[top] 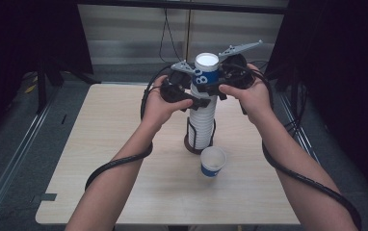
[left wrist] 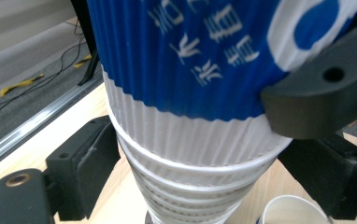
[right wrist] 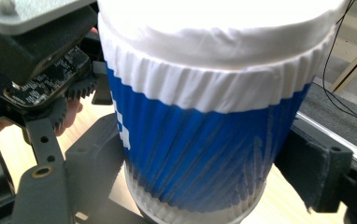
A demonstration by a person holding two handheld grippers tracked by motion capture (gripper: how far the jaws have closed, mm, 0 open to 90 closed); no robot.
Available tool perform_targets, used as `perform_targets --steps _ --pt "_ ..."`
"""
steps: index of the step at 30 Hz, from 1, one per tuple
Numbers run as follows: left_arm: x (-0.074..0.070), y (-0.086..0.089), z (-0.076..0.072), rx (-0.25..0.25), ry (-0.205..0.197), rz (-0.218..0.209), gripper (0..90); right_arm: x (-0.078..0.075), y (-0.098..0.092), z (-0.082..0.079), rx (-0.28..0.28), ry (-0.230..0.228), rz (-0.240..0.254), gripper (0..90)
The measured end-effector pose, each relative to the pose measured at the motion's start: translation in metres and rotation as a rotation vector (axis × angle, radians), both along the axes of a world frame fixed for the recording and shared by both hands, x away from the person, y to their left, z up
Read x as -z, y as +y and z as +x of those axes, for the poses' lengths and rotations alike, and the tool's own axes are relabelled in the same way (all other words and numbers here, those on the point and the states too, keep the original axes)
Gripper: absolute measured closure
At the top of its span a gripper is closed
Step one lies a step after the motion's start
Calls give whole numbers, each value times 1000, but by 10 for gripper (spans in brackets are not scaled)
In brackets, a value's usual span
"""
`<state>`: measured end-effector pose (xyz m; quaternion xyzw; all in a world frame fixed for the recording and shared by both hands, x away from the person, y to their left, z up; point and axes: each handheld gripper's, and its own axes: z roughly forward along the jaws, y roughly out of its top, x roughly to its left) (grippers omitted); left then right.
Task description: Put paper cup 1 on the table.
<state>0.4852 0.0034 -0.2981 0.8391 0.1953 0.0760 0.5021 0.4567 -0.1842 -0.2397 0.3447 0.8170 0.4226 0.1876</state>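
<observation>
Paper cups stand nested in a tall white stack (top: 202,122) in a dark holder near the middle of the wooden table (top: 105,159); the top cup (top: 206,70), blue-banded with white print, sits at the head of the stack; both grippers meet around it. From the person's left, the left gripper (top: 191,98) reaches in just under the blue band; its jaws stand apart on either side of the ribbed white cups (left wrist: 190,154), the left one clearly off the paper, so nothing is squeezed. Opposite it, the right gripper (top: 220,82) brackets the blue cup (right wrist: 204,140) higher up; whether its pads press the paper I cannot tell. One loose cup (top: 213,161) stands upright on the table just in front of the stack.
</observation>
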Motion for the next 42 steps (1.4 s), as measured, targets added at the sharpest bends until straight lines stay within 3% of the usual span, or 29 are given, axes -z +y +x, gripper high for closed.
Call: perform_targets --steps 4,6,8,12,25,42 --pt "-1 -1 1 -4 45 17 138 -1 0 -1 2 -1 -4 198" --pt "-1 -2 0 -2 26 51 153 -1 0 -2 5 -4 -7 199" --pt "-1 -2 0 -2 24 56 166 -1 1 -2 10 -3 -8 199" --pt "2 -1 0 -3 23 29 166 -1 1 -1 12 -2 -8 200" --pt "1 -1 -1 3 23 38 168 -5 2 -1 7 15 -30 202" --pt "2 1 0 9 36 30 168 -13 0 -2 4 1 -3 221"
